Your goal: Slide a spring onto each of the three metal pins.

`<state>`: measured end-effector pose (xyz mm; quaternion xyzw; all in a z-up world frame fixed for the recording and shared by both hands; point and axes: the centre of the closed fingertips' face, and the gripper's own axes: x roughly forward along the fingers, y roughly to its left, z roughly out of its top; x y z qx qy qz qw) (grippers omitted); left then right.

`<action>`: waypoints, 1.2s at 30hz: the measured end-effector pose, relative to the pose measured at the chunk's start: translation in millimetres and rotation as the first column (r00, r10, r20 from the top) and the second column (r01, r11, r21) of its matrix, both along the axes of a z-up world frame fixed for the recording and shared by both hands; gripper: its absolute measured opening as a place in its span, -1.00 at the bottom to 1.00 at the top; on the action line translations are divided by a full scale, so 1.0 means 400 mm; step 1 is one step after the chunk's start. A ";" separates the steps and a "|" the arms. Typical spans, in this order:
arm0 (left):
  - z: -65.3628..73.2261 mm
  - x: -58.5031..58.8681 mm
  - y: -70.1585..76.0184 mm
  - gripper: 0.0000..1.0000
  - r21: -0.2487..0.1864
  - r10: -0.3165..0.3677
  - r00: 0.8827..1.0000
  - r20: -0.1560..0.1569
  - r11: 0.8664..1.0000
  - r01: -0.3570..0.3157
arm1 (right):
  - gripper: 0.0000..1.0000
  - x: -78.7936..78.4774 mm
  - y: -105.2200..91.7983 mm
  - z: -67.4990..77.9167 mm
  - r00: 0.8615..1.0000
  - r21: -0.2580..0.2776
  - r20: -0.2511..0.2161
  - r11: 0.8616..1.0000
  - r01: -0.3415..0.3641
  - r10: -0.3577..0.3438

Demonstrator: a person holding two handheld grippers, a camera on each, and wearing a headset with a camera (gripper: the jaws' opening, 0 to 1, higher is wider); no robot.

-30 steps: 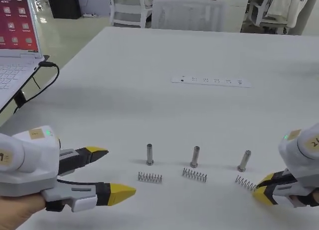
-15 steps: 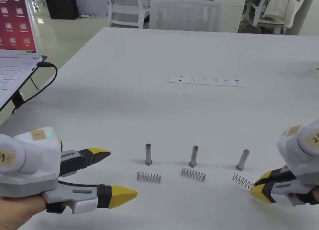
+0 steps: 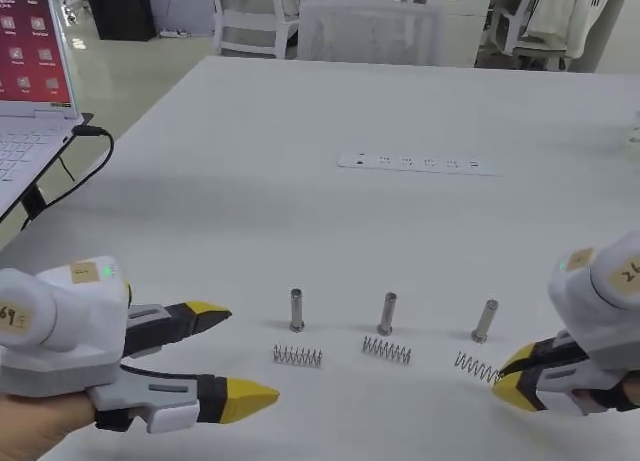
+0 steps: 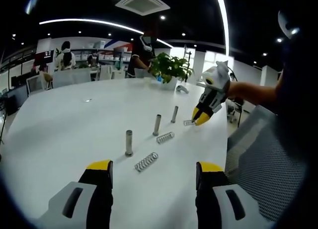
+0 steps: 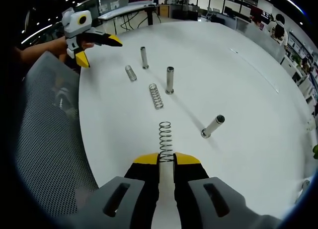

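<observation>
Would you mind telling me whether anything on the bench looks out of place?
Nothing damaged. Only the right spring sits slightly angled, because the right gripper is pinching its near end.

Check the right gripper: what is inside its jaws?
One end of the rightmost spring sits pinched in the right gripper; the rest lies out on the white table. The jaw tips cover how far the last coils reach in.
</observation>
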<state>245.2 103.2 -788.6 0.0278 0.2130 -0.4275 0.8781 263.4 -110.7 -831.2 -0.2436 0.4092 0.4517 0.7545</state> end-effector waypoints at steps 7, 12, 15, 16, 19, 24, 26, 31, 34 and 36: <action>0.003 -0.003 -0.012 0.24 0.002 -0.026 1.000 -0.001 1.000 0.026 | -0.85 -0.011 0.011 0.008 1.000 0.005 -0.005 1.000 -0.019 0.019; 0.002 -0.009 -0.021 0.22 0.004 -0.047 0.999 -0.006 0.999 0.047 | -0.85 -0.018 0.021 0.013 0.999 0.004 -0.007 0.999 -0.034 0.034; 0.003 -0.013 -0.026 0.21 0.003 -0.057 0.998 -0.006 0.998 0.057 | -0.85 -0.023 0.028 0.017 0.999 0.007 -0.009 0.999 -0.045 0.045; 0.003 -0.014 -0.027 0.21 0.005 -0.061 0.998 -0.006 0.998 0.061 | -0.85 -0.024 0.029 0.019 0.999 0.008 -0.008 0.999 -0.047 0.047; 0.006 -0.017 -0.031 0.21 0.004 -0.071 0.997 -0.006 0.997 0.071 | -0.85 -0.029 0.035 0.022 0.998 0.010 -0.009 0.998 -0.057 0.057; 0.011 -0.022 -0.037 0.19 0.001 -0.088 0.996 -0.010 0.996 0.088 | -0.85 -0.036 0.045 0.028 0.997 0.010 -0.007 0.997 -0.074 0.074; 0.012 -0.024 -0.041 0.18 0.002 -0.098 0.995 -0.013 0.995 0.098 | -0.85 -0.039 0.047 0.029 0.997 0.009 -0.008 0.997 -0.081 0.081; 0.015 -0.023 -0.051 0.18 0.009 -0.117 0.993 -0.012 0.993 0.118 | -0.85 -0.042 0.053 0.033 0.995 0.008 -0.007 0.995 -0.096 0.096; 0.019 -0.021 -0.058 0.17 0.009 -0.127 0.992 -0.009 0.992 0.127 | -0.85 -0.043 0.058 0.035 0.995 0.007 -0.008 0.995 -0.104 0.104; 0.019 -0.021 -0.062 0.17 0.011 -0.135 0.991 -0.010 0.991 0.135 | -0.85 -0.045 0.062 0.037 0.994 0.006 -0.007 0.994 -0.111 0.111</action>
